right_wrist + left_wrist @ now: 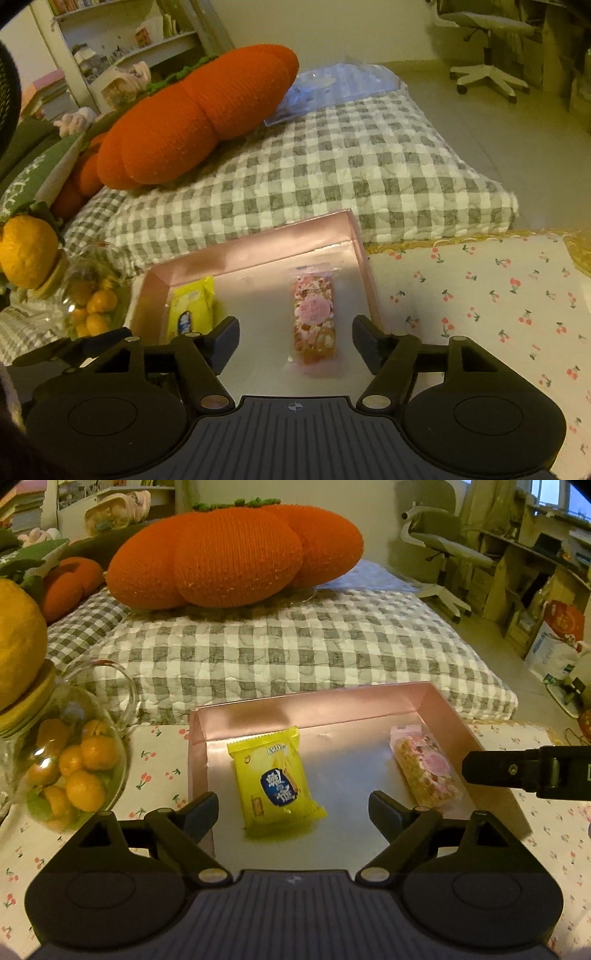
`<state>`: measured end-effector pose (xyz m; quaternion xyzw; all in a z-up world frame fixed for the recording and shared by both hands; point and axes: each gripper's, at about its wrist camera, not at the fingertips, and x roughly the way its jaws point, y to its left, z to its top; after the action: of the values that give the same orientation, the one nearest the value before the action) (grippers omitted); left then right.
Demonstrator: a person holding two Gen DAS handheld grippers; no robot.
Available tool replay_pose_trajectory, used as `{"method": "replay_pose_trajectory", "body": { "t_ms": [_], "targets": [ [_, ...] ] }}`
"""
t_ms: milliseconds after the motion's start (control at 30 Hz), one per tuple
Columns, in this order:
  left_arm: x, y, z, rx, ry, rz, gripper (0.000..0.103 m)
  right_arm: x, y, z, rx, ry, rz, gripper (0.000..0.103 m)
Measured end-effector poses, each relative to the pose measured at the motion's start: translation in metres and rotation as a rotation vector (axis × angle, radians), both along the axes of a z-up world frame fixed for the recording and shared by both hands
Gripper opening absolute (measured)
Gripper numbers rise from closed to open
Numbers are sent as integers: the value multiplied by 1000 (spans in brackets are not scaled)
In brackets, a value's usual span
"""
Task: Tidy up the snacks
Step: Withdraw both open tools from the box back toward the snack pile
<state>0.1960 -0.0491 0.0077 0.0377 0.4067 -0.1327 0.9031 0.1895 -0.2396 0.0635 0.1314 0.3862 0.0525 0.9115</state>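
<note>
A shallow pink box lies on the cherry-print tablecloth. Inside it lie a yellow snack packet on the left and a pink snack bar on the right. My left gripper is open and empty, its fingers either side of the yellow packet. My right gripper is open and empty, its fingers either side of the pink bar. A finger of the right gripper shows at the right of the left wrist view.
A glass jar of small oranges stands left of the box, under a large yellow fruit. A checked mattress with an orange pumpkin cushion lies behind. The tablecloth extends right.
</note>
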Motion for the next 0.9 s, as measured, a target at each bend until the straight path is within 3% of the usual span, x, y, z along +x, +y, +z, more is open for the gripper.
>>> {"method": "replay_pose_trajectory", "body": {
  "t_ms": [433,567,900],
  "targets": [
    [-38,9,14,-16,2,-1,93,-47,4,17,4,-7,13,72],
    [-50,13,17,-11,-3,2,98,-62,5,20,3,-17,14,79],
    [-79,23,18,3,16,8,102,-97,9,21,-10,-14,13,85]
  ]
}}
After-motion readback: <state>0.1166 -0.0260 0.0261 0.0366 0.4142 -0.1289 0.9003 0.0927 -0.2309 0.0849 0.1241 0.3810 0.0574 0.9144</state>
